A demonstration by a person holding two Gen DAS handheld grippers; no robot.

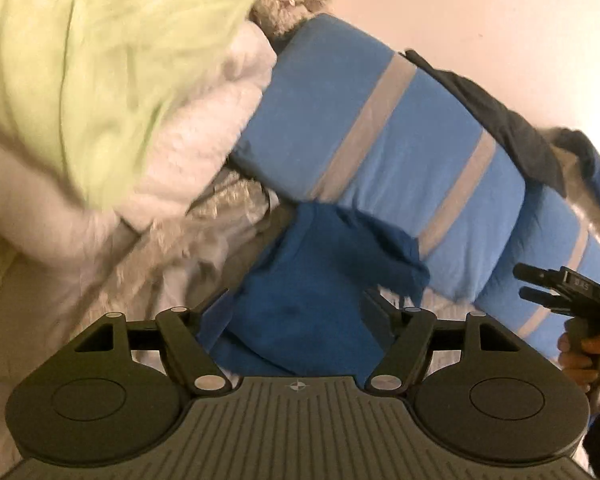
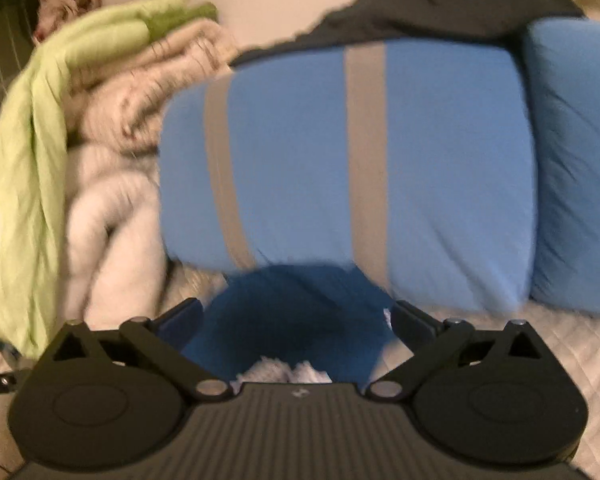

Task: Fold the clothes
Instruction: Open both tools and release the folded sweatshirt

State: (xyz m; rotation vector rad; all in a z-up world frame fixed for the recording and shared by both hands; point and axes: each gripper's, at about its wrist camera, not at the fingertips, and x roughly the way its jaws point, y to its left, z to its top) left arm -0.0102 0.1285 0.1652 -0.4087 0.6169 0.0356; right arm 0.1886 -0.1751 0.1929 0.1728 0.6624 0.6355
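A crumpled dark blue garment (image 1: 300, 264) lies on the bed in front of a light blue pillow with grey stripes (image 1: 380, 132). My left gripper (image 1: 296, 300) hangs over the garment, jaws apart, and its pads do not press on the cloth. In the right wrist view the same garment (image 2: 300, 288) lies below my right gripper (image 2: 296, 314), whose jaws are spread wide with nothing clamped. At the right edge of the left wrist view, a hand (image 1: 580, 356) holds the right gripper (image 1: 520, 282). This view is blurred.
A pale green cloth (image 1: 80, 60) and a white fluffy blanket (image 1: 204, 140) are piled on the left. A dark garment (image 2: 440, 8) drapes over the striped pillow (image 2: 320, 152). A second blue pillow (image 2: 572, 160) lies to the right on the quilted white bed cover (image 2: 560, 360). A wall (image 1: 480, 12) stands behind.
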